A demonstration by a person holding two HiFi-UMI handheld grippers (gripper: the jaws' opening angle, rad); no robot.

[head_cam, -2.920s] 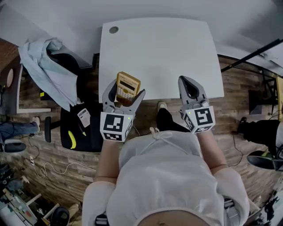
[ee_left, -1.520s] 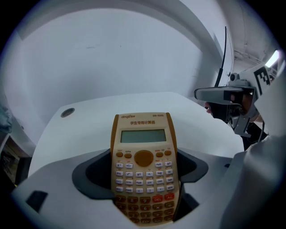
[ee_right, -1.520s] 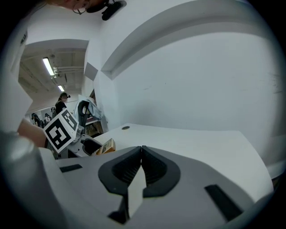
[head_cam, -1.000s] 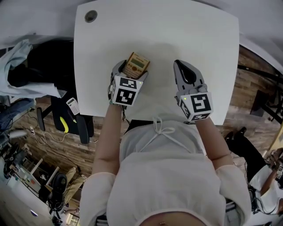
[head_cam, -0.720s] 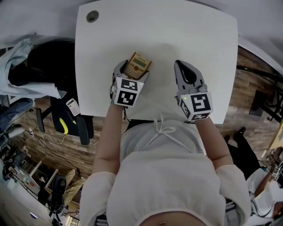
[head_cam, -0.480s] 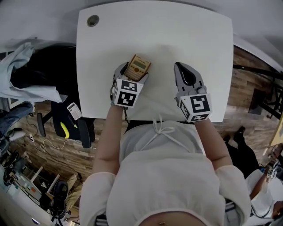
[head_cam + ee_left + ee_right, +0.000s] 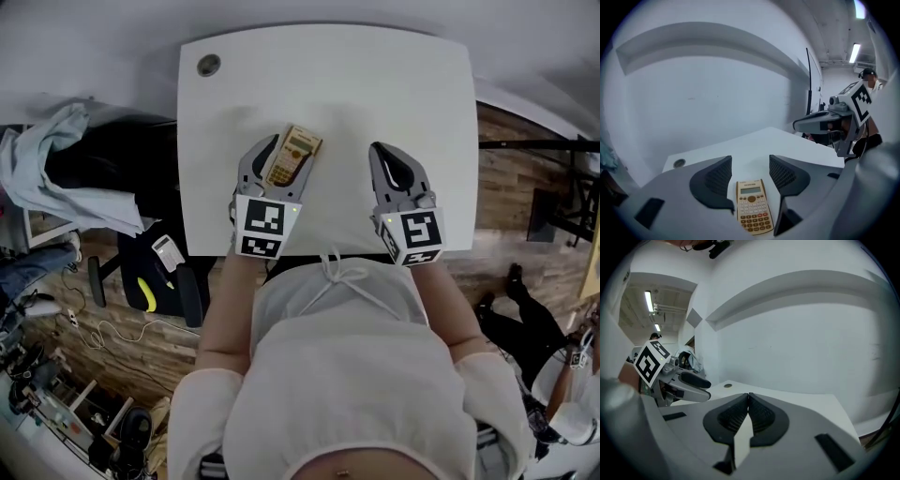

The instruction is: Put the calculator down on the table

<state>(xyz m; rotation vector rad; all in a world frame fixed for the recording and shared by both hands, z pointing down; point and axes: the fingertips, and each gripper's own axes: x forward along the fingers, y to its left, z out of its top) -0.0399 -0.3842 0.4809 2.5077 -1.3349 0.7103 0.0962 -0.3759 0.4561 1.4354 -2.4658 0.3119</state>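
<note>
Two grippers over the table (image 7: 787,140): left gripper (image 7: 750,172) released, jaws just narrowing, calculator (image 7: 753,213) lying untouched between its fingers; right gripper (image 7: 748,401) clenched, empty.

Calculator (image 7: 293,156) tan, pale keys; table (image 7: 375,84) white; floor (image 7: 506,169) brown wood-plank; cloth (image 7: 37,178) pale blue.

The head view looks steeply down from above the person, taking in the whole table (image 7: 375,84), the left gripper (image 7: 281,164) and the right gripper (image 7: 380,155). Each gripper view sits close behind its own jaws, low over the tabletop, facing the far wall (image 7: 717,93). Each catches the other gripper at its edge, and all three views share the table's round cable hole (image 7: 208,65).
</note>
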